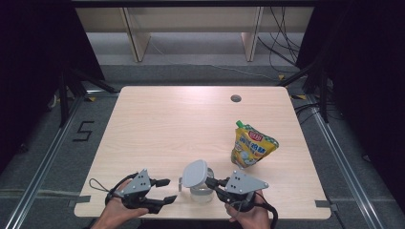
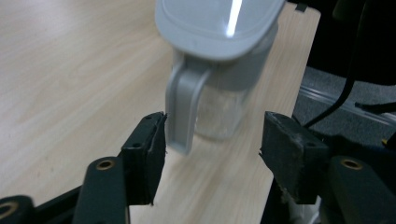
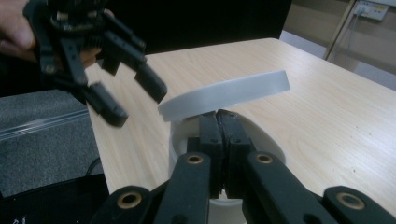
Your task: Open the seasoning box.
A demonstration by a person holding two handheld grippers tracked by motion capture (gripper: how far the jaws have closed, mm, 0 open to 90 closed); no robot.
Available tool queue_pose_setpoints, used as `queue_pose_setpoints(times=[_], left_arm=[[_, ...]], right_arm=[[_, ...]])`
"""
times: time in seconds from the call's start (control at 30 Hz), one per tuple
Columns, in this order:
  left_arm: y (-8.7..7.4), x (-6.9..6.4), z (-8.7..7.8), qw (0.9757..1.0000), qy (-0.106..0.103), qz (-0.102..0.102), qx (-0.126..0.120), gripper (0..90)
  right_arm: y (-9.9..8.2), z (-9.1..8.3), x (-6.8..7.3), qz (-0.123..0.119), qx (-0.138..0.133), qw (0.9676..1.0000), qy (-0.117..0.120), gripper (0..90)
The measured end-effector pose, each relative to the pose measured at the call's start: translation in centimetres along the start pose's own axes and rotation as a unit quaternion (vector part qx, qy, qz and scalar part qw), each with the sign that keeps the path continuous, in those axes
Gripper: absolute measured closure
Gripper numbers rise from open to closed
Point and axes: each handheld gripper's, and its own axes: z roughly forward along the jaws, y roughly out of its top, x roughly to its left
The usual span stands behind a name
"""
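Clear plastic forms the body of a small jug (image 1: 201, 191) that stands near the front edge of the table (image 1: 157, 124), between the two grippers. Its grey lid (image 1: 196, 172) is tipped up at an angle, with the higher edge toward the far side of the table, and a grey handle (image 2: 183, 112) runs down the side of the jug that faces the left gripper.

From the right, the right gripper (image 1: 216, 182) reaches in at the jug's rim. In the right gripper view its two black jaws are pressed together at the rim just under the raised lid (image 3: 224, 95); they seem to pinch the rim or the lid's hinge part, though which of the two I cannot tell.

On the other side, the left gripper (image 1: 165, 191) hovers just beside the jug without touching it. Its jaws stand apart, and in the left gripper view the handle and part of the clear body (image 2: 219, 112) show through the gap in front of them, with nothing between the pads. The same gripper (image 3: 133, 95) shows in the right gripper view, held in a hand at the table's edge, jaws spread.

Farther back and to the right, well apart from the jug, a yellow pouch (image 1: 252, 144) with a green cap lies on the wood. A small round hole (image 1: 235, 98) sits near the table's far edge.
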Motion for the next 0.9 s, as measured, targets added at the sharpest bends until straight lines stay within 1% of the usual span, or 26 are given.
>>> queue_pose_setpoints(times=[0.03, 0.07, 0.1, 0.13, 0.17, 0.2, 0.23, 0.27, 0.3, 0.33, 0.37, 0.43, 0.47, 0.5, 0.53, 0.57, 0.6, 0.63, 0.67, 0.7, 0.73, 0.77, 0.8, 0.83, 0.87, 0.9], left_arm=[[-0.5, 0.0, 0.0, 1.0000, 0.000, 0.001, 0.001, 37.3], [-0.9, -0.1, -0.1, 0.9999, 0.006, -0.009, 0.008, 35.9], [-1.4, -0.3, 0.0, 0.9997, 0.005, -0.023, 0.010, 34.8], [-1.7, -0.3, 0.0, 0.9997, 0.009, -0.016, 0.017, 33.7], [-1.9, -0.3, -0.1, 0.9996, 0.007, -0.016, 0.021, 33.5], [-2.1, -0.3, -0.1, 0.9995, 0.011, -0.020, 0.023, 33.1], [-2.2, -0.3, -0.4, 0.9993, 0.014, -0.018, 0.031, 32.2], [-2.2, -0.2, -0.4, 0.9994, 0.011, -0.016, 0.029, 31.9], [-2.3, -0.2, -0.5, 0.9993, 0.018, -0.017, 0.029, 31.5], [-2.3, -0.1, -0.8, 0.9992, 0.019, -0.013, 0.034, 31.3], [-2.3, -0.1, -0.8, 0.9992, 0.019, -0.022, 0.027, 31.2], [-2.5, -0.1, -0.9, 0.9992, 0.020, -0.030, 0.019, 31.1], [-2.5, 0.1, -1.2, 0.9990, 0.023, -0.022, 0.032, 31.0], [-2.7, 0.1, -1.1, 0.9990, 0.025, -0.024, 0.028, 30.9], [-2.8, 0.2, -1.2, 0.9988, 0.030, -0.019, 0.034, 30.9], [-2.8, 0.2, -1.2, 0.9986, 0.030, -0.029, 0.033, 30.9], [-2.9, 0.4, -1.3, 0.9984, 0.035, -0.027, 0.035, 30.9], [-3.0, 0.6, -1.3, 0.9982, 0.041, -0.026, 0.036, 30.9], [-3.1, 0.7, -1.3, 0.9983, 0.037, -0.032, 0.031, 30.9], [-3.0, 0.8, -1.4, 0.9981, 0.042, -0.029, 0.035, 31.0], [-3.0, 0.7, -1.3, 0.9981, 0.041, -0.036, 0.029, 31.0], [-3.0, 0.8, -1.3, 0.9982, 0.040, -0.037, 0.026, 31.0], [-3.0, 0.9, -1.4, 0.9981, 0.042, -0.026, 0.037, 31.0], [-3.1, 0.9, -1.3, 0.9979, 0.042, -0.031, 0.038, 31.0], [-3.1, 0.8, -1.2, 0.9981, 0.039, -0.035, 0.033, 31.0], [-3.1, 0.8, -1.3, 0.9982, 0.040, -0.027, 0.036, 30.9]], right_arm=[[0.1, 0.0, 0.0, -0.002, -0.001, 1.0000, 0.000, 89.7], [0.3, 0.2, 0.2, 0.000, -0.005, 1.0000, 0.001, 89.7], [0.4, 0.2, 0.2, -0.004, -0.001, 1.0000, 0.004, 89.7], [0.5, 0.3, 0.3, -0.006, -0.003, 1.0000, 0.005, 89.7], [0.7, 0.5, 0.4, -0.005, -0.008, 1.0000, 0.000, 89.6], [0.8, 0.6, 0.4, -0.008, -0.008, 0.9999, 0.002, 89.6], [0.9, 0.8, 0.6, 0.000, -0.005, 1.0000, 0.001, 89.6], [1.1, 1.0, 0.6, -0.013, -0.009, 0.9999, 0.005, 89.6], [1.2, 1.1, 0.6, -0.015, -0.004, 0.9998, 0.011, 89.6], [1.3, 1.3, 0.7, -0.019, -0.008, 0.9998, 0.007, 89.6], [1.4, 1.5, 0.9, -0.020, -0.009, 0.9997, 0.008, 89.6], [1.6, 1.8, 1.1, -0.024, -0.008, 0.9996, 0.013, 89.7], [1.7, 1.9, 1.2, -0.025, -0.004, 0.9996, 0.014, 89.6], [1.7, 2.1, 1.3, -0.027, -0.006, 0.9995, 0.014, 89.6], [1.7, 2.2, 1.5, -0.027, -0.006, 0.9995, 0.014, 89.6], [1.7, 2.3, 1.5, -0.029, -0.003, 0.9993, 0.022, 89.6], [1.8, 2.4, 1.7, -0.025, -0.005, 0.9995, 0.017, 89.6], [1.8, 2.5, 1.7, -0.030, -0.003, 0.9994, 0.018, 89.6], [1.8, 2.6, 1.9, -0.024, 0.000, 0.9994, 0.024, 89.6], [1.8, 2.7, 1.9, -0.029, -0.003, 0.9994, 0.021, 89.6], [1.9, 2.7, 2.0, -0.026, 0.002, 0.9993, 0.026, 89.4], [1.9, 2.8, 2.0, -0.027, 0.000, 0.9992, 0.030, 89.3], [1.9, 2.9, 2.1, -0.028, 0.000, 0.9992, 0.029, 89.2], [1.9, 3.0, 2.2, -0.029, -0.001, 0.9992, 0.028, 89.1], [1.9, 3.1, 2.2, -0.028, -0.001, 0.9992, 0.029, 88.9], [1.9, 3.1, 2.2, -0.029, 0.000, 0.9992, 0.029, 88.7]])
